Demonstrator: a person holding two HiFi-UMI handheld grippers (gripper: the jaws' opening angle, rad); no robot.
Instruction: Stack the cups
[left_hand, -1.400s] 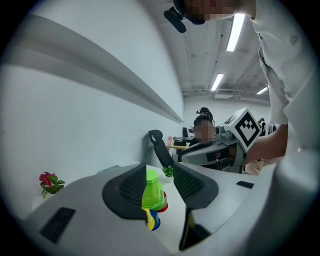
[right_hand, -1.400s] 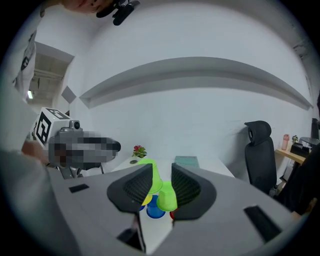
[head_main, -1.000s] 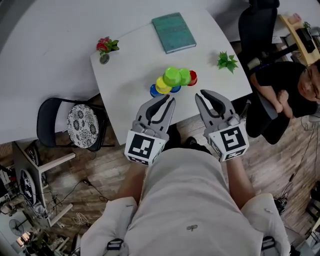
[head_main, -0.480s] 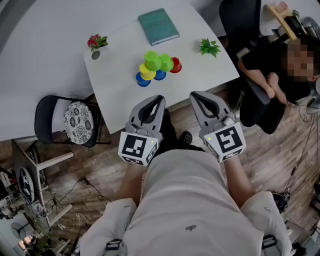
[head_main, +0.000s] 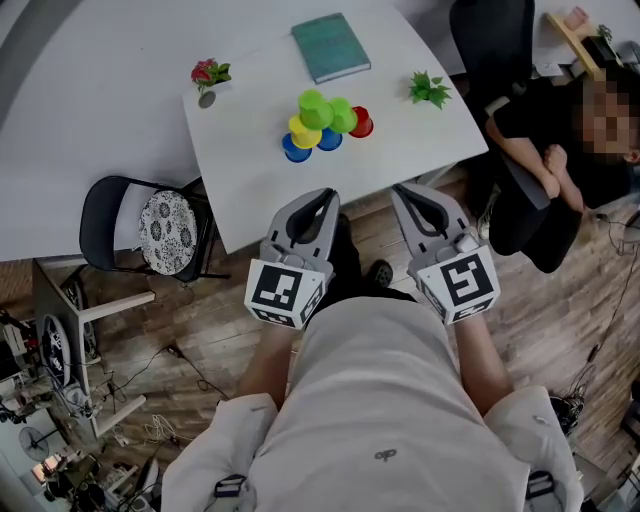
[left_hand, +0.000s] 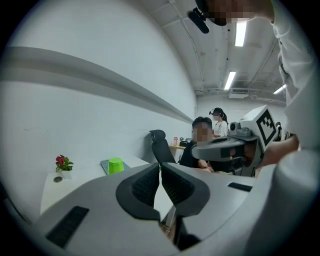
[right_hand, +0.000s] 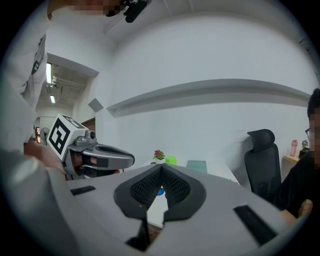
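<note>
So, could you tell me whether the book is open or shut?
Shut: the book lies flat with only its cover showing.

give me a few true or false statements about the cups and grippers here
1. The left gripper and right gripper are both shut and empty. True.
2. The cups stand clustered on the white table. True.
3. The teal book lies under the cups. False: it lies apart, beyond them.
4. The left gripper touches the yellow cup. False: it is held short of the cups, touching none.
5. The red cup is at the cluster's left end. False: it is at the right end in the head view.
</note>
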